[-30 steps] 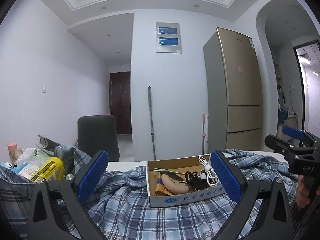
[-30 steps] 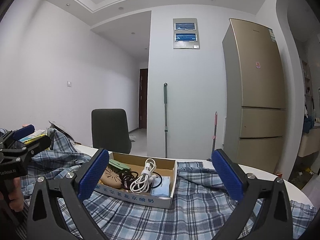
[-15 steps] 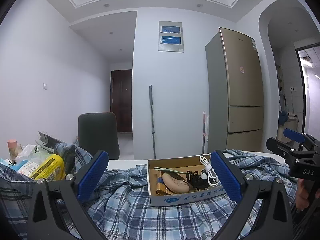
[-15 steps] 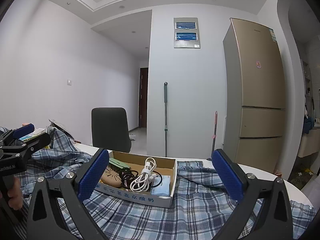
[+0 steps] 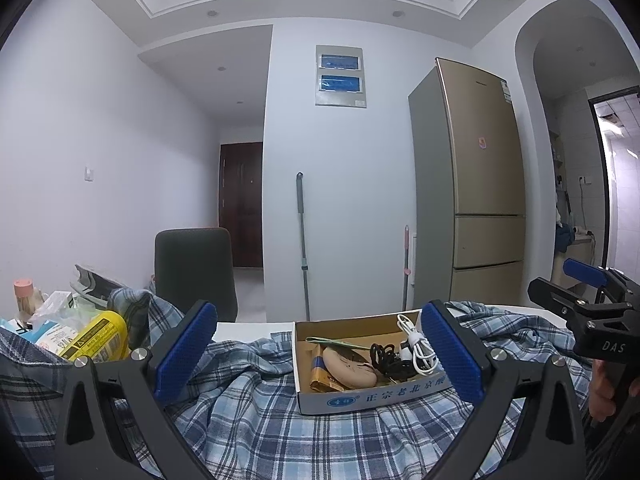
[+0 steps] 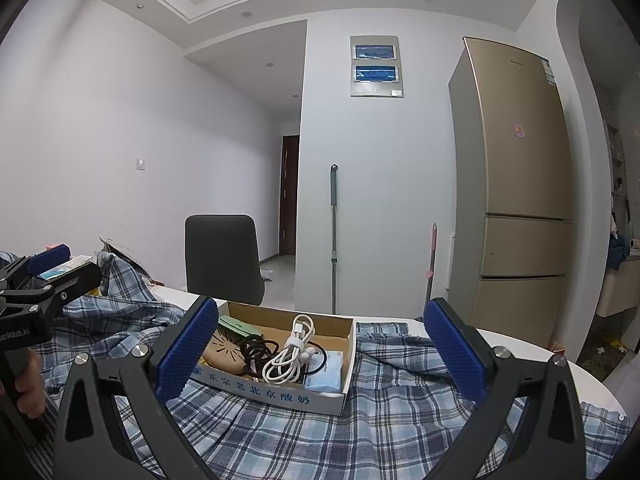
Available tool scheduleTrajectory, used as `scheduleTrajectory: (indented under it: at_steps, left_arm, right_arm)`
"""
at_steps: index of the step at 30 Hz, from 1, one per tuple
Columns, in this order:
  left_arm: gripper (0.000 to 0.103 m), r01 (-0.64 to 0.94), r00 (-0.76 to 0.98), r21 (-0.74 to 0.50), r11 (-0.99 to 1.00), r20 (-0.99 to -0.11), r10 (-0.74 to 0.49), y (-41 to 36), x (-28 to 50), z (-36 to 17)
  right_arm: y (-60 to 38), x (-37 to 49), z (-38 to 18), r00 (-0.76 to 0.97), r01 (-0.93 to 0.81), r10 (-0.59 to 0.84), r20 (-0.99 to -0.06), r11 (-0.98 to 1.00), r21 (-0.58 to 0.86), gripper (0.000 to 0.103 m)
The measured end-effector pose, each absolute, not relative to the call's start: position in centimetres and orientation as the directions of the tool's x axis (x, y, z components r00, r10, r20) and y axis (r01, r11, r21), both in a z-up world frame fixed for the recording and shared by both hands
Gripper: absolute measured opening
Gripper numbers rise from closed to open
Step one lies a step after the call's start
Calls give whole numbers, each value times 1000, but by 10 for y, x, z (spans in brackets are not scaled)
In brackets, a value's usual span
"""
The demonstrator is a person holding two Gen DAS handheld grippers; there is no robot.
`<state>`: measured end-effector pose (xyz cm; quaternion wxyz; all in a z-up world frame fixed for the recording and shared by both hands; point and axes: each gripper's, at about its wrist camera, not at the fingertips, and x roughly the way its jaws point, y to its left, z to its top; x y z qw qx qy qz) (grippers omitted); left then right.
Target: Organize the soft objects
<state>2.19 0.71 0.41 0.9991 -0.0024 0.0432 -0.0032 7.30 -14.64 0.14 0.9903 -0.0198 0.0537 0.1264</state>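
Blue-and-white plaid cotton shirt (image 5: 256,412) lies rumpled across the white table (image 6: 520,340) under both claws, with a shallow cardboard box (image 6: 280,390) of coiled cables sitting on it just ahead, between the spread fingers of the left claw (image 5: 316,354) and the right claw (image 6: 320,350). Over the last second both claws have barely shifted and neither grips cloth, so I judge the tidying has not begun. Open fabric lies below each claw, though the box pins the middle and the table's edge curves close beyond the right claw's outer finger.
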Motion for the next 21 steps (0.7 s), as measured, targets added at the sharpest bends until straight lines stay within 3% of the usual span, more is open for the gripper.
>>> scheduleTrajectory:
  at_steps: [21]
  left_arm:
    - [103, 12, 995, 3, 1000, -95, -12, 6, 25, 2]
  right_arm:
    - [-146, 75, 1, 962, -253, 248, -116, 967, -30, 103]
